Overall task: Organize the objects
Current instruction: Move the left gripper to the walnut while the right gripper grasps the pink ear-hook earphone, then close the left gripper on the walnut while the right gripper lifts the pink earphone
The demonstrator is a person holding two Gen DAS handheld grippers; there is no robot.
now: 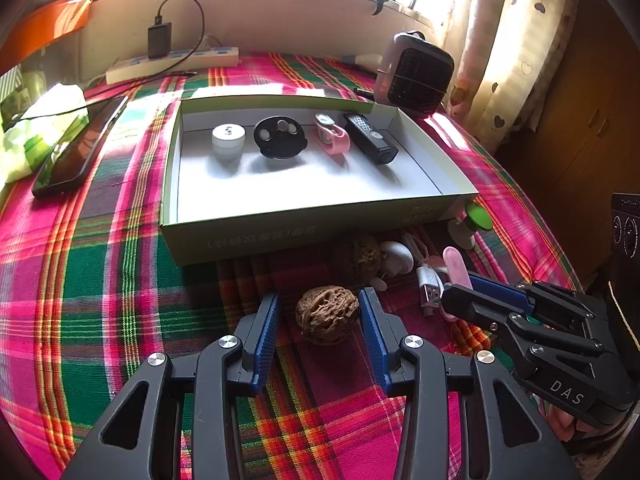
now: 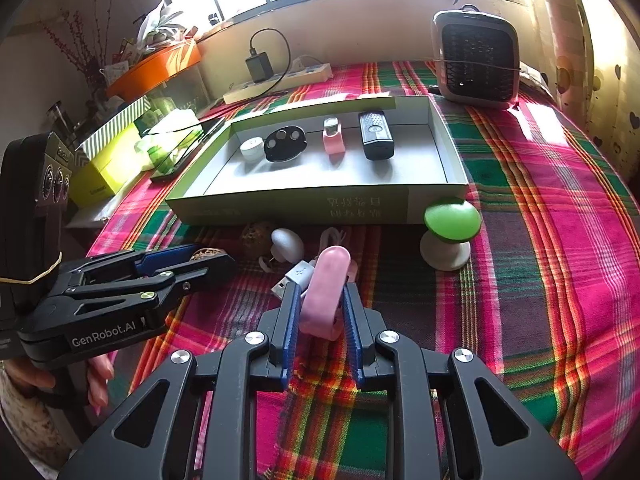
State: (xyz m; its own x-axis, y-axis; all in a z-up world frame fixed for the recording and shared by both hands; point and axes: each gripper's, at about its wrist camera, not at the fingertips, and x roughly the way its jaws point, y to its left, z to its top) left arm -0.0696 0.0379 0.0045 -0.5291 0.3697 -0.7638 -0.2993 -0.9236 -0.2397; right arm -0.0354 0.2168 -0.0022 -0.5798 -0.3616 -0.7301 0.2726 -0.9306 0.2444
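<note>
Pink clip (image 2: 326, 292): squeezed between the right gripper (image 2: 322, 320) pads, just before the box (image 2: 296, 204)
Left gripper (image 1: 320, 320): open around a walnut (image 1: 327, 314) — "GenRobot.AI"

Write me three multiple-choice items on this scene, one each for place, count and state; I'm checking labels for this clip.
1. Where is the wrinkled brown walnut?
A. inside the box
B. between the left gripper's open jaws
C. on the phone

2. How many things lie in the shallow green-sided cardboard box?
A. two
B. four
C. six

3. The right gripper is:
A. wide open
B. shut on the pink silicone cable holder
C. out of view

B: jaws flank it, apart. B: four in a row. B: pads press it.
</note>
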